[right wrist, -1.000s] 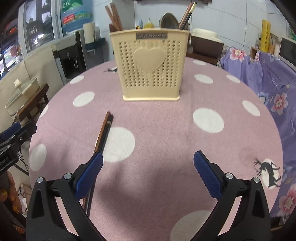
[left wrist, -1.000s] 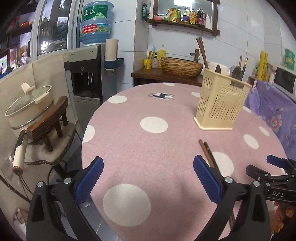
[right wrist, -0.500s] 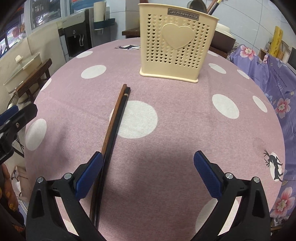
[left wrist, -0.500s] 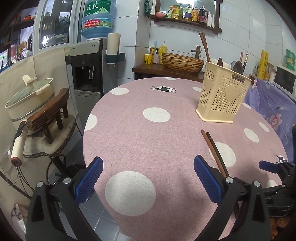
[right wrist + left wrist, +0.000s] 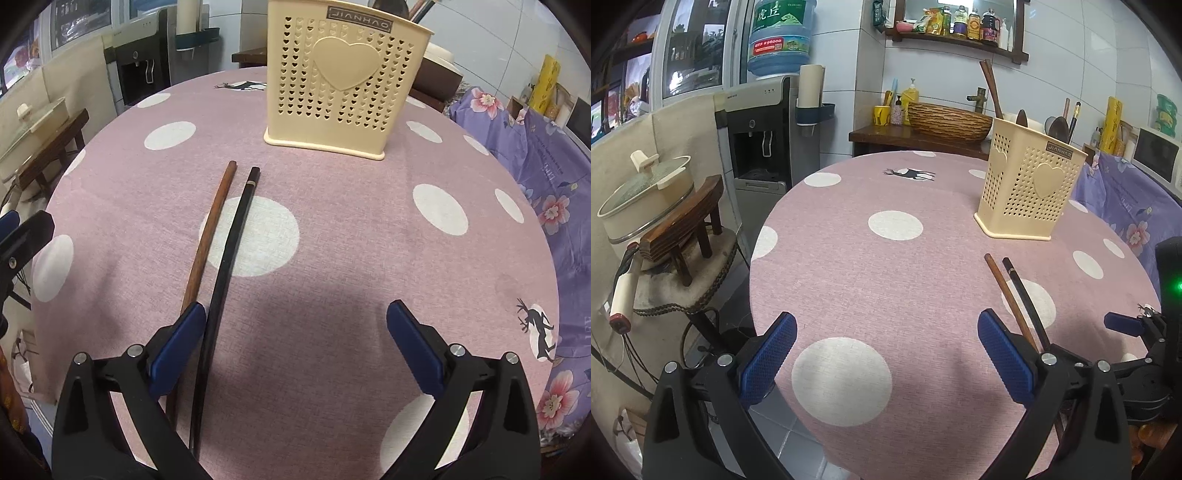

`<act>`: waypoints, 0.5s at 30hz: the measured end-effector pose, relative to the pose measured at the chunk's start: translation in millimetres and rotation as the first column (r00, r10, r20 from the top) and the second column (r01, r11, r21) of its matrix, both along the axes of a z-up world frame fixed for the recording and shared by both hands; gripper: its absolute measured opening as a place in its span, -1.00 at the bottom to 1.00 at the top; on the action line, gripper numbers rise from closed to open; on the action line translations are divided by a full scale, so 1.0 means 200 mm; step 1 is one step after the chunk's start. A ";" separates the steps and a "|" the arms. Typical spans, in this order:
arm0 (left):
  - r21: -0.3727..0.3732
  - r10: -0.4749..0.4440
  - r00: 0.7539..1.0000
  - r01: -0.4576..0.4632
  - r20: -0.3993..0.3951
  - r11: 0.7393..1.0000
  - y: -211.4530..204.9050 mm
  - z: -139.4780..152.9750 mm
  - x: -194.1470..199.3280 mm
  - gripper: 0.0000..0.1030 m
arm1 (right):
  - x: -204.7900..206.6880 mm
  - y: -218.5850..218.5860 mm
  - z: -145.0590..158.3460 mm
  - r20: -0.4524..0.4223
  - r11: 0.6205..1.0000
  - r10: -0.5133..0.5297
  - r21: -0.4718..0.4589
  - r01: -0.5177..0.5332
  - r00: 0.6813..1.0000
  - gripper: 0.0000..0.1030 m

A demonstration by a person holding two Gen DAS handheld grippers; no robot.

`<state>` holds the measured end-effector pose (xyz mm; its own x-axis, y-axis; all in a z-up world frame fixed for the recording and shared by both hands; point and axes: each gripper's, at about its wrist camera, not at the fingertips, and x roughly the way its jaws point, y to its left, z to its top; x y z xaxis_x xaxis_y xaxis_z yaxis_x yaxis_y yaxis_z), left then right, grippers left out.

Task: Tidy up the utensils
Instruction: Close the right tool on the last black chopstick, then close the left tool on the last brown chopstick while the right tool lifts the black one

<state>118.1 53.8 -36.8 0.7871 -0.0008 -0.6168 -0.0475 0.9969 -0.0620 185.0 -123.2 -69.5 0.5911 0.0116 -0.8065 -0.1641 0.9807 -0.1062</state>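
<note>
My right hand-held gripper (image 5: 295,343) and left hand-held gripper (image 5: 886,354) both gape wide, holding nothing, above a brown wooden chopstick (image 5: 210,236) and glossy black chopstick (image 5: 231,243) lying beside each other on the pink polka-dot table (image 5: 369,258), before the perforated cream "JIANHAO" holder (image 5: 343,85).

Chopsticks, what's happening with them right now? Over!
Both claws open, empty. Brown chopstick and black chopstick flat on tablecloth, short of cream holder. Nothing between.
</note>
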 end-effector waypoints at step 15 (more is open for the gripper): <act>-0.016 -0.010 1.000 0.010 -0.012 1.000 -0.03 0.00 0.02 0.89 | -0.01 -0.16 0.01 -0.003 0.991 -0.034 0.128 0.034 0.999 -0.86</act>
